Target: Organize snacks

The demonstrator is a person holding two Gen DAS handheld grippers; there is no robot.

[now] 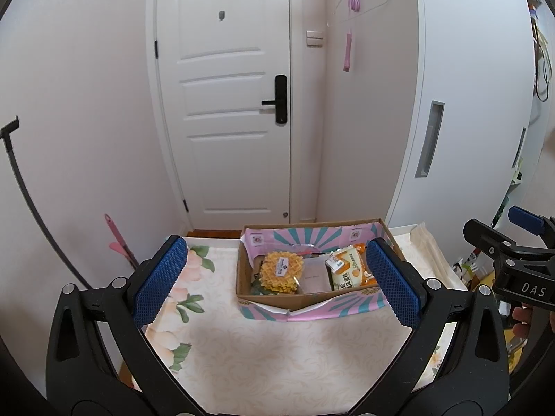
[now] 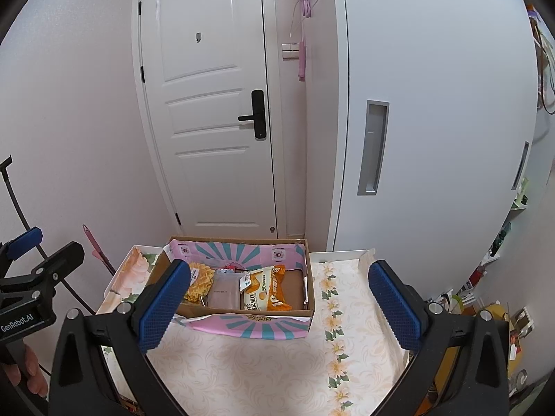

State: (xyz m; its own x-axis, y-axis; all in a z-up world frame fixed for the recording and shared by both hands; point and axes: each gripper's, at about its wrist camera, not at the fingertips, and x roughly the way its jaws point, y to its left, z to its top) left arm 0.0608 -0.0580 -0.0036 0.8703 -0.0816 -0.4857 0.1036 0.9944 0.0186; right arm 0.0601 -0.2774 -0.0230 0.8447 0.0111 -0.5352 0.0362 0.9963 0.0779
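Observation:
An open cardboard box (image 1: pixel 295 300) with pink and teal striped flaps stands at the far side of the table; it also shows in the right wrist view (image 2: pixel 242 312). Inside lie a yellow waffle snack (image 1: pixel 279 270) (image 2: pixel 199 279), a grey-pink packet (image 1: pixel 314 277) (image 2: pixel 223 293) and an orange-and-white snack bag (image 1: pixel 348 268) (image 2: pixel 265 289). My left gripper (image 1: pixel 277 284) is open and empty, in front of the box. My right gripper (image 2: pixel 279 306) is open and empty, in front of the box's right part. Each gripper shows at the edge of the other's view (image 1: pixel 513 260) (image 2: pixel 31 277).
The table carries a cream floral cloth (image 1: pixel 277 353) (image 2: pixel 277 364). A white door (image 1: pixel 225 104) and a white sliding wardrobe (image 2: pixel 433 121) stand behind it. A pink-handled tool (image 1: pixel 119 242) leans by the left wall. Cluttered shelves (image 2: pixel 485 294) are at the right.

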